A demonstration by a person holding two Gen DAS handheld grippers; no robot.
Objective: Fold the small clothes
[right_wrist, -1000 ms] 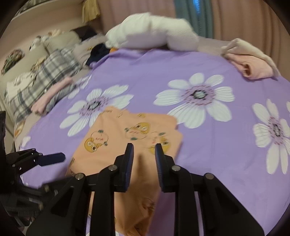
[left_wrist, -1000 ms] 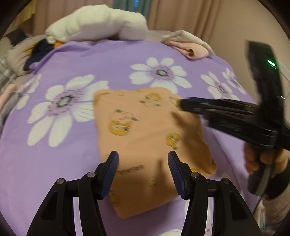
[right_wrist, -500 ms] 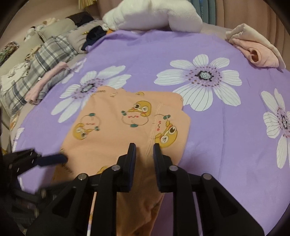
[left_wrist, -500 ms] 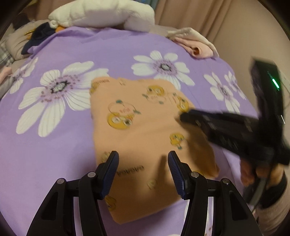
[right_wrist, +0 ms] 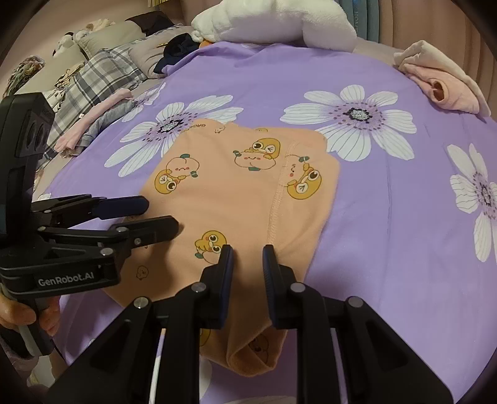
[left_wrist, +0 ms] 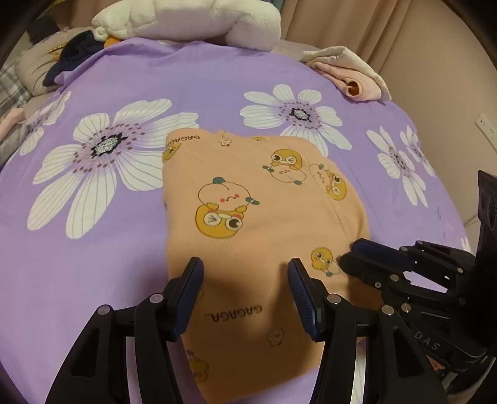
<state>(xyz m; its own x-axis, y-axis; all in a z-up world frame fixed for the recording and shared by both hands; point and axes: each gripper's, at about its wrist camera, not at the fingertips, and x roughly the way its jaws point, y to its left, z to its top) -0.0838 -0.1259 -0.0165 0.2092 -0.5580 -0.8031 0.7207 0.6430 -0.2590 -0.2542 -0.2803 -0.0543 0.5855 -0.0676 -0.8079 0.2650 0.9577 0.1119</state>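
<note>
**Both grippers poised at the near end of the garment**

The peach cotton garment printed with yellow cartoon ducks (left_wrist: 248, 217) lies flat, partly folded, on the purple flowered bedsheet (left_wrist: 124, 264). The left gripper (left_wrist: 245, 292) hovers with fingers released; the right gripper (right_wrist: 247, 273), fingers narrowly parted, grasps nothing. Next, I judge, each must pinch the near hem and carry it far.

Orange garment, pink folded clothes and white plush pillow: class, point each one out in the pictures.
orange garment (left_wrist: 248, 248), left wrist view, on its plain middle.
pink folded clothes (right_wrist: 447, 90), right wrist view, on the pink roll.
white plush pillow (left_wrist: 198, 18), left wrist view, on its top.
</note>
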